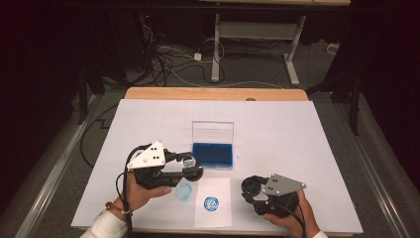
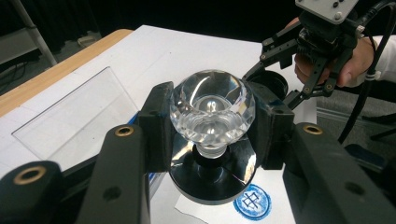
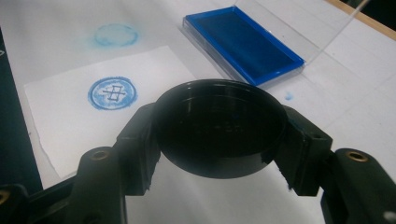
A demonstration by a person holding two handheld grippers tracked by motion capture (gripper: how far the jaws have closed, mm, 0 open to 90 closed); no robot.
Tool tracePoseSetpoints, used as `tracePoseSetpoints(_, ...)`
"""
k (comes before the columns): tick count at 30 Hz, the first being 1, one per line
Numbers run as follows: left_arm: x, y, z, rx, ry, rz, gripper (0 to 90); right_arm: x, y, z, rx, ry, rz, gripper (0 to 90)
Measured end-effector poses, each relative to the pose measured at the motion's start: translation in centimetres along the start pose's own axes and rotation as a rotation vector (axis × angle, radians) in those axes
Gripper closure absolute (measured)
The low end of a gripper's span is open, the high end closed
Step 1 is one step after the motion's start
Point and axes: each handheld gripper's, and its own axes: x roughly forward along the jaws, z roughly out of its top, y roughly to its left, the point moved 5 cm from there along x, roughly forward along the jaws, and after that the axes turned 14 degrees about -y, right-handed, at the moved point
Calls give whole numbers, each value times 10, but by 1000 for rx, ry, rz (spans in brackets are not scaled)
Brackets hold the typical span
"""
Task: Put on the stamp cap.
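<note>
Left fingers (image 2: pixel 212 140): you have them clamped on the stamp (image 2: pixel 212 109), one pad on each side of its knob.
Stamp look: a clear faceted knob like cut glass, round and bright, on a short neck above a round black base (image 2: pixel 212 179).
Stamp place: you hold it off the desk (image 1: pixel 277 129), left of centre, just near of the ink pad (image 1: pixel 213 154), above the left edge of the paper slip.
Right fingers (image 3: pixel 219 140): you have them closed around a round black cap (image 3: pixel 219 123), hollow side up, glossy and dark inside.
Cap place: near right of the desk, right of the paper slip (image 1: pixel 213 202).
Paper slip: a white piece at the near edge bearing a round blue print (image 1: pixel 211 203) with a crossed pattern.
Smudge (image 1: pixel 183 191): a faint blue ring on the desk cover, just left of the slip.
Ink pad: a blue tray, its clear lid (image 1: pixel 213 131) standing open on the far side.
</note>
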Motion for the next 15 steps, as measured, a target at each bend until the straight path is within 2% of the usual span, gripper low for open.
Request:
tracePoseSetpoints(9, 6, -1, 5, -8, -23, -9, 545, 27, 17, 15, 4, -35, 54, 385)
tracePoseSetpoints(15, 13, -3, 6, -8, -20, -21, 545, 49, 27, 27, 14, -74, 88, 385)
